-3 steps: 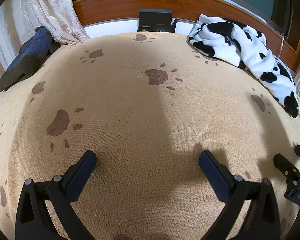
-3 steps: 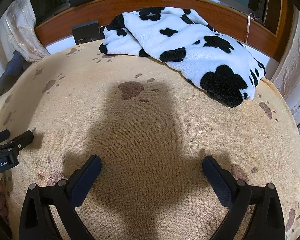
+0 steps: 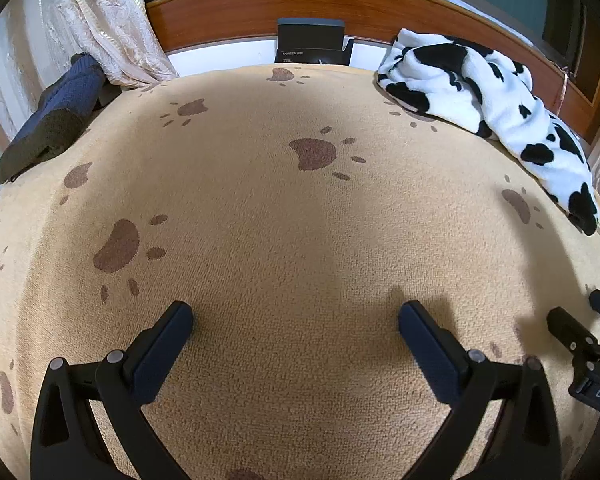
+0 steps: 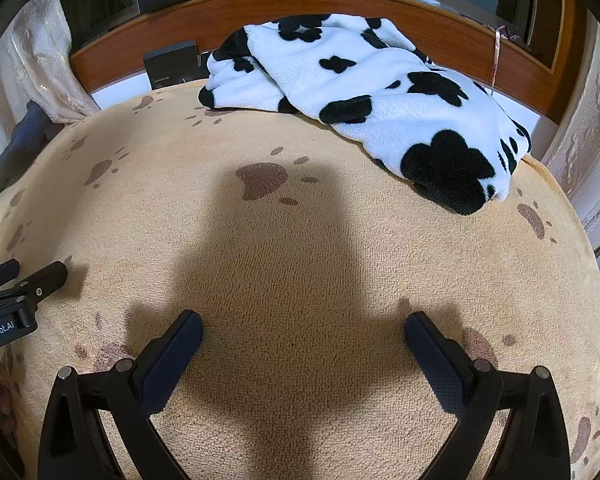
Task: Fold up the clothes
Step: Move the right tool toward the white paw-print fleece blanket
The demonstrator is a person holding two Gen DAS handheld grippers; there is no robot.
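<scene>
The black-and-white cow-print fleece garment (image 4: 380,104) lies crumpled at the far right of the tan paw-print blanket (image 4: 300,264), up against the wooden headboard (image 4: 260,12). Nothing is touching it. The right gripper (image 4: 303,334) hovers low over the blanket's near part, fingers spread wide and empty. The left gripper (image 3: 295,326) hangs just beside it, its fingers likewise wide apart with nothing between them. A dark box (image 3: 310,42) stands by the headboard, and a navy knitted piece (image 3: 48,120) lies at the far left edge beneath a cream curtain (image 3: 100,24).
</scene>
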